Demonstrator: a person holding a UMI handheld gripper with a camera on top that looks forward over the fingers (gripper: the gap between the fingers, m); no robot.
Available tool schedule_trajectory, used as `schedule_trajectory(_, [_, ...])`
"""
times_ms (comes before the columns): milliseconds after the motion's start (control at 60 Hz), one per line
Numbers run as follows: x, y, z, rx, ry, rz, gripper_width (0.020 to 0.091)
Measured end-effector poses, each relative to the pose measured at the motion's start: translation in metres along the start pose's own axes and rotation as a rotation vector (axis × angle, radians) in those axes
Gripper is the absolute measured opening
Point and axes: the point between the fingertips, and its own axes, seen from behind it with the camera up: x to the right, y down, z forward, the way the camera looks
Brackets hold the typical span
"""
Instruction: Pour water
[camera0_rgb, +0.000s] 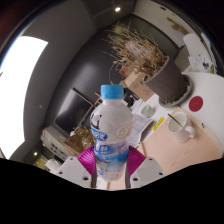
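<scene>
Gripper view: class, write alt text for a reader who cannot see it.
A clear water bottle with a blue cap and blue label is held upright in the gripper, both pink-padded fingers pressing its sides. Beyond it, to the right, a small white cup stands on a table.

Pale desk beyond the fingers. A white cup stands on it. Yellow item lies beside the cup; clutter behind unclear.

The tongs are raised and tilted, both pink pads pressing a bottle.
</scene>
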Motion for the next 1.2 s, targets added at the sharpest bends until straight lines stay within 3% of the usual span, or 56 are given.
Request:
schedule_trajectory(200, [0.036, -0.022, 0.055, -0.055, -0.121, 0.676, 0.0375])
schedule_trajectory(350, [0.06, -0.018, 0.072, -0.113, -0.145, 0.98, 0.0376])
schedule_trajectory(650, [0.075, -0.006, 0.081, -0.159, -0.142, 1.092, 0.0377])
schedule_trajectory(817, [0.068, -0.011, 0.075, -0.168, -0.098, 0.813, 0.0374])
schedule_trajectory(933, [0.059, -0.046, 0.065, -0.122, -0.044, 0.341, 0.0377])
schedule_trajectory(1200, [0.063, -0.195, 0.032, 0.144, 0.119, -0.521, 0.0378])
